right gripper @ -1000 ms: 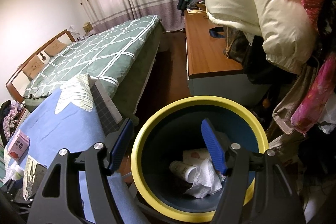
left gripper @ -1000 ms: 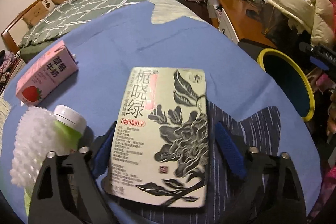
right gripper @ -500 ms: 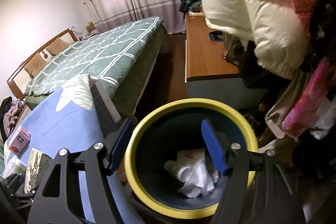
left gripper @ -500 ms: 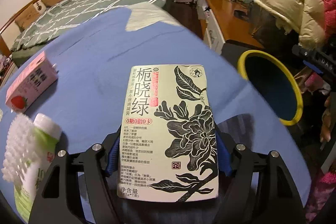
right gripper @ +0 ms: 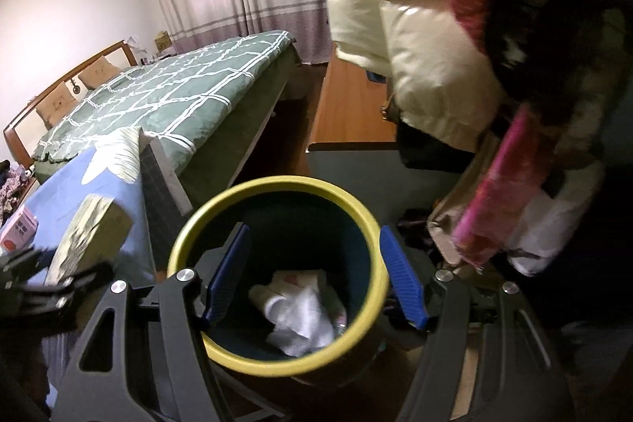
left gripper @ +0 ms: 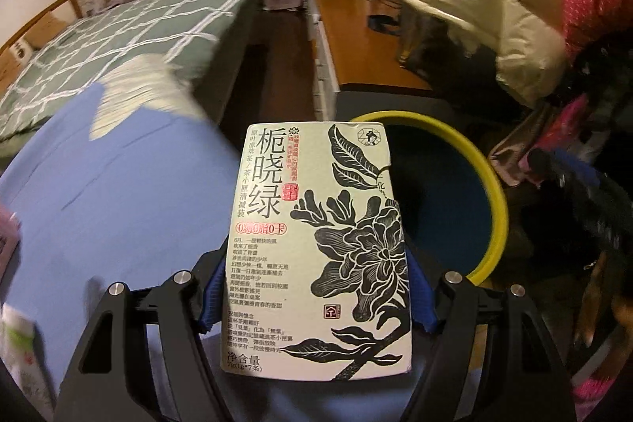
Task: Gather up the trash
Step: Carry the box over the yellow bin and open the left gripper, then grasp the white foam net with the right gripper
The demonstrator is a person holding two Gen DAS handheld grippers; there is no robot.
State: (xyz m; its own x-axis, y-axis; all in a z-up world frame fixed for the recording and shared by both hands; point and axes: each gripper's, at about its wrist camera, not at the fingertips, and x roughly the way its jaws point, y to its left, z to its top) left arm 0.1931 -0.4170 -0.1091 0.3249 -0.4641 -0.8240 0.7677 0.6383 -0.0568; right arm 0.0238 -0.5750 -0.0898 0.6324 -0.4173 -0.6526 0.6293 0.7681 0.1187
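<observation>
Left gripper (left gripper: 316,297) clamped on tea box (left gripper: 318,248), held beside yellow-rimmed bin (right gripper: 277,271) but not in; right gripper (right gripper: 312,277) spread wide, empty, over bin holding some trash; pink carton (right gripper: 19,228) left on blue cloth (left gripper: 118,192)

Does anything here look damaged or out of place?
The tea box held by the left gripper has a small tear on its right edge near the top. Otherwise nothing stands out; the trash bin stands upright.
</observation>
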